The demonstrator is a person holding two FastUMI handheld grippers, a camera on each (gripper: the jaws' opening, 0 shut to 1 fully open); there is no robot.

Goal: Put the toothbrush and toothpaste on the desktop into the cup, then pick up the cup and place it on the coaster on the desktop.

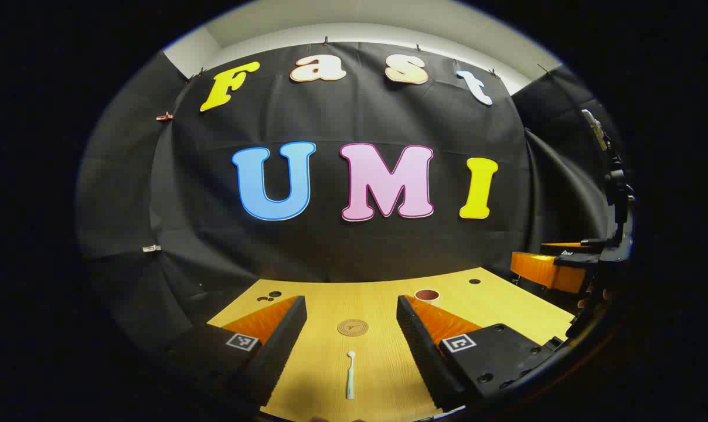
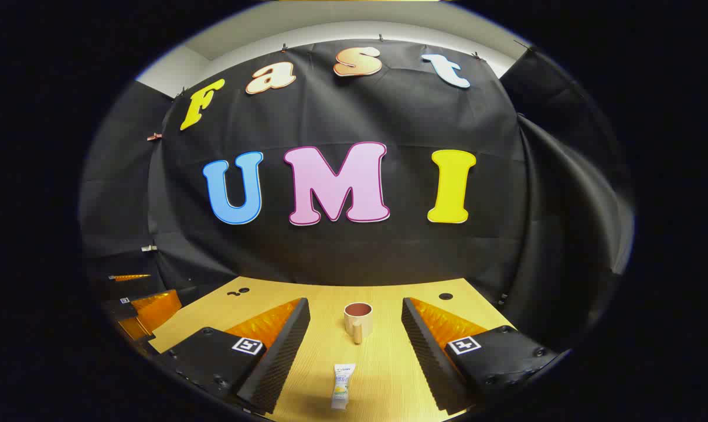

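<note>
A white toothbrush (image 1: 350, 375) lies on the wooden desktop (image 1: 383, 357), lengthwise between the fingers of my open left gripper (image 1: 352, 328). Beyond it sits a round brown coaster (image 1: 353, 327). The cup's rim (image 1: 426, 295) peeks out behind the left gripper's right finger. In the right gripper view a small toothpaste tube (image 2: 342, 385) lies near the bottom, between the fingers of my open right gripper (image 2: 356, 331). The cream cup (image 2: 358, 319), brown inside, stands upright farther off with its handle toward me. Nothing is held.
Small dark holes (image 1: 269, 296) mark the desktop's far left corner and another hole (image 2: 445, 296) its far right. The other gripper (image 1: 565, 264) hangs at the right edge of the left gripper view; at the left edge of the right gripper view is the left gripper (image 2: 149, 308).
</note>
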